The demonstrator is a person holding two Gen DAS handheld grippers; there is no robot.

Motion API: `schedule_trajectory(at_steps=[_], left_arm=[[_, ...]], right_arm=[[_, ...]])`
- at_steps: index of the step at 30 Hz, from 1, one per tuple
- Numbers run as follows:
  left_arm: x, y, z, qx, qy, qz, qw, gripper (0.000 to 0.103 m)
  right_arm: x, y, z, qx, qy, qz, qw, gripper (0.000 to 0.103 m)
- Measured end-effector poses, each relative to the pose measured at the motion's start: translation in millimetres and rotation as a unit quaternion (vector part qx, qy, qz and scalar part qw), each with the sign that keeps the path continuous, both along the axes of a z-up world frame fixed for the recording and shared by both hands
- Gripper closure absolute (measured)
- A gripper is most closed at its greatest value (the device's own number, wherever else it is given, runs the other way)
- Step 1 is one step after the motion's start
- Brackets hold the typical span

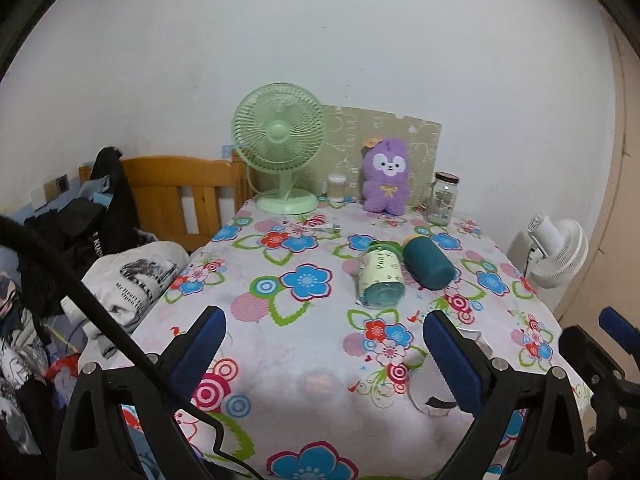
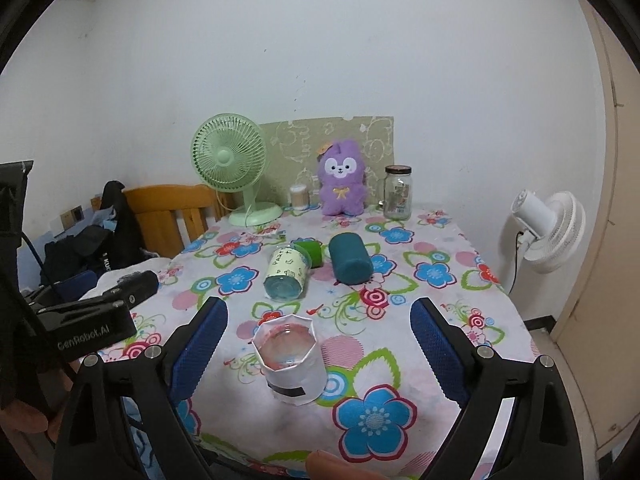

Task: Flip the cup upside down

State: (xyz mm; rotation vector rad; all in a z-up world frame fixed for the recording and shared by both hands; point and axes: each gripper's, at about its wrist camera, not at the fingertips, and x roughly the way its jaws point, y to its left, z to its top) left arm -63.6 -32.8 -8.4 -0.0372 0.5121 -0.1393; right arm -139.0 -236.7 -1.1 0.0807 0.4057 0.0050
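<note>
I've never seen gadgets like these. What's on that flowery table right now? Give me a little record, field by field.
Target cup: clear faceted plastic cup, upright, mouth up, near table edge
Right claw: open, blue fingers either side of the cup, not touching
Left claw: open, holding nothing
Lying on their sides: pale green printed cup; dark teal cylinder bottle
At the back: mint green desk fan, purple plush toy, glass jar
Surface: floral tablecloth

Left gripper (image 1: 324, 334) gapes above floral tablecloth (image 1: 280, 320), holding nothing.
</note>
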Motion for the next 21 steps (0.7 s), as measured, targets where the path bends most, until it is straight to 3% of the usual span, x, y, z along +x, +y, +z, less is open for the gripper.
schedule_trajectory(at_steps=[11,21], left_arm=[[-1.5,-13.1,-6.9,0.012,-0.005,-0.022,0.9997,0.002],[-0.3,-9.4,-4.5,-0.001,-0.005,-0.023,0.9997,0.001]], right_arm=[[-2.1,8.3,-9.8,-0.013,-0.003,-0.002,1.0,0.008],[-3.4,6.6,-5.9,-0.01,-0.008,-0.008,1.0,0.008]])
